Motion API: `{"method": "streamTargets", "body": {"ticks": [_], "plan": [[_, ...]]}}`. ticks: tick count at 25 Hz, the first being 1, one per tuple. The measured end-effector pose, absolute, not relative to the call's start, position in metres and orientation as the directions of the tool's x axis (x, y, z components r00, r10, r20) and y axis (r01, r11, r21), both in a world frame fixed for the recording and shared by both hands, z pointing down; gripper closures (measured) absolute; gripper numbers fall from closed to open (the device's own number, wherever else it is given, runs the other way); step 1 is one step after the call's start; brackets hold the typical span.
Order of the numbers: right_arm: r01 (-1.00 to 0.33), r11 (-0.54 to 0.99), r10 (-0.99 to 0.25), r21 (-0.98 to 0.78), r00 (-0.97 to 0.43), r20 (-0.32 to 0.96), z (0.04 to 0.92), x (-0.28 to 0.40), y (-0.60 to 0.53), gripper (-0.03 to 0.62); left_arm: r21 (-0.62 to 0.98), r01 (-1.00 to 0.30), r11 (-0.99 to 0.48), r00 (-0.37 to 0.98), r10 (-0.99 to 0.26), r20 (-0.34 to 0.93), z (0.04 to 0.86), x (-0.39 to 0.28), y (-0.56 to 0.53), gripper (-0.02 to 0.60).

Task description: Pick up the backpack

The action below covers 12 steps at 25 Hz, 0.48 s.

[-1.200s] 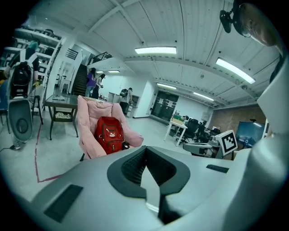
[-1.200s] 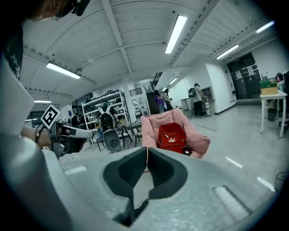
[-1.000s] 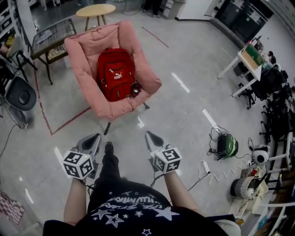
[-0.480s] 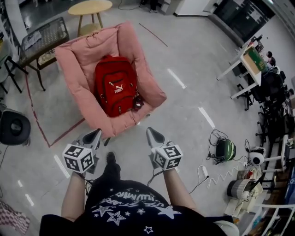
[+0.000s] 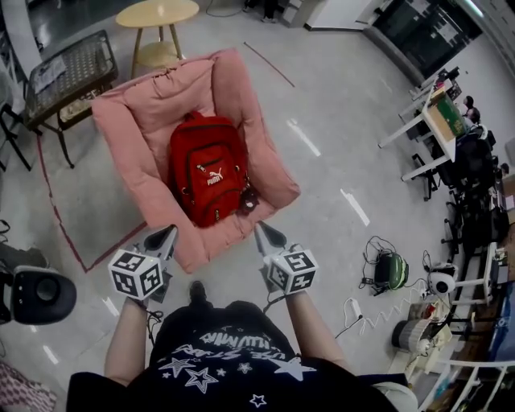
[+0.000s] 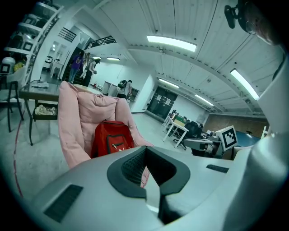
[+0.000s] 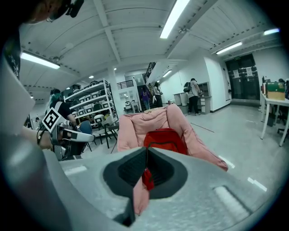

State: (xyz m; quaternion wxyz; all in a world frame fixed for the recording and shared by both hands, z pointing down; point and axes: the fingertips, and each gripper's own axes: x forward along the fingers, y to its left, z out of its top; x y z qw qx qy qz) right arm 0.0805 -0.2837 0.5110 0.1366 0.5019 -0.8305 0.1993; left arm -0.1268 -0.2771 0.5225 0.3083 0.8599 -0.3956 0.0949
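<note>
A red backpack [image 5: 208,179] stands propped in a pink padded chair [image 5: 121,137], with a small dark charm hanging at its lower right. My left gripper [image 5: 165,235] is shut and empty, its tip just short of the chair's front edge at the left. The right gripper [image 5: 264,232] is also shut and empty, near the front edge at the right. Neither touches the backpack. The left gripper view shows the backpack [image 6: 110,140] in the chair [image 6: 72,122] beyond the shut jaws of the left gripper [image 6: 145,151]. The right gripper view has the backpack [image 7: 165,137] straight ahead of the right gripper [image 7: 146,153].
Behind the chair are a round wooden table [image 5: 157,14] and a dark side table [image 5: 68,68]. A black round fan [image 5: 40,294] sits on the floor at the left. White desks [image 5: 426,113], cables and a green device [image 5: 394,269] lie to the right. People stand far off.
The person has walked forward, so chair and backpack are now much closer to both grippers. Both grippers stay shut and level with each other.
</note>
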Motion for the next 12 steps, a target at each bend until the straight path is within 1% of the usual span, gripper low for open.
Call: {"method": "streamTargets", "body": {"ticks": [4,7,10,12], "plan": [[-0.895,0.406,-0.781,-0.187,-0.446,0.438,0.51,0.078,-0.303,0.589,0.478,-0.74,-0.474,0.664,-0.627,0.406,0.526,-0.135,-0.299,0.572],[-0.898,0.408,-0.778,-0.167,-0.438,0.45,0.517,0.082,-0.322,0.588,0.502,-0.723,-0.475,0.684,-0.597,0.42,0.538,-0.128,-0.31,0.572],[-0.885,0.444,-0.77,-0.14,-0.457,0.445,0.521,0.085,-0.35,0.588,0.524,-0.694,-0.494,0.716,-0.549,0.432,0.548,-0.115,-0.321,0.572],[-0.869,0.477,-0.754,-0.132,-0.482,0.447,0.525,0.089,-0.374,0.588,0.511,-0.711,-0.483,0.699,-0.561,0.443,0.552,-0.11,-0.337,0.572]]}}
